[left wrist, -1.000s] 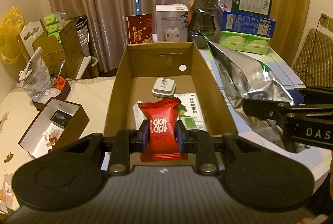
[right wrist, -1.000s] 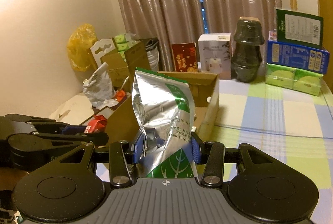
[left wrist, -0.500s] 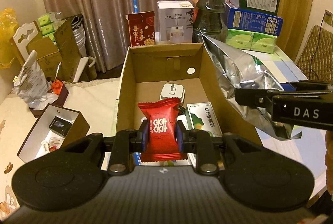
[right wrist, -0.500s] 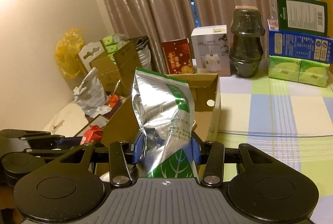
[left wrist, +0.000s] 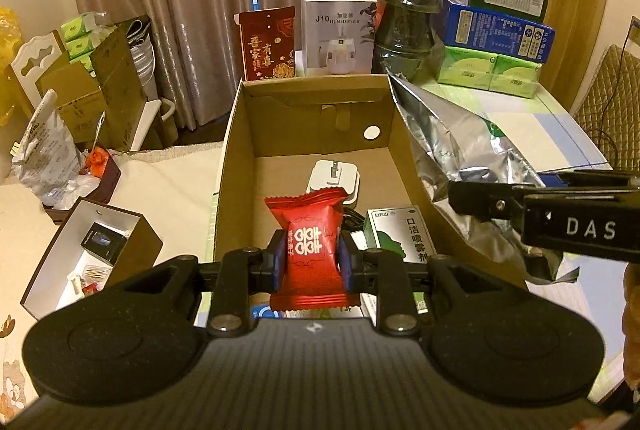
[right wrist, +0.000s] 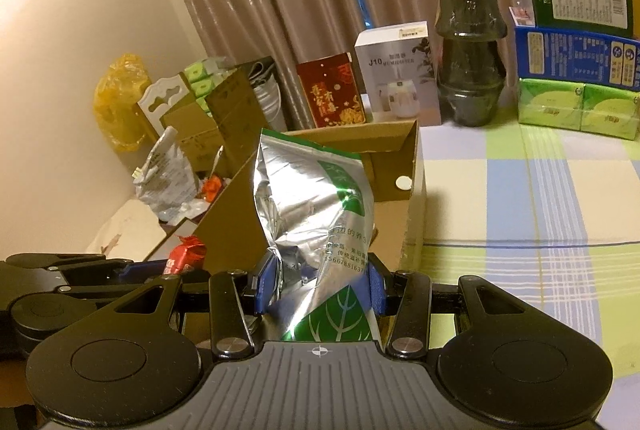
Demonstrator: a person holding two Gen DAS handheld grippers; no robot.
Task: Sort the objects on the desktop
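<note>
The left gripper (left wrist: 312,262) is clamped on the red candy (left wrist: 310,246), centre frame; the right gripper (right wrist: 320,284) pinches the foil pouch (right wrist: 316,206). Both have been carried closer over the cardboard box (left wrist: 236,150), so release looks imminent.

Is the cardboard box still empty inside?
No: a white plug adapter and a green-and-white carton already lie on the floor of the cardboard box.
</note>
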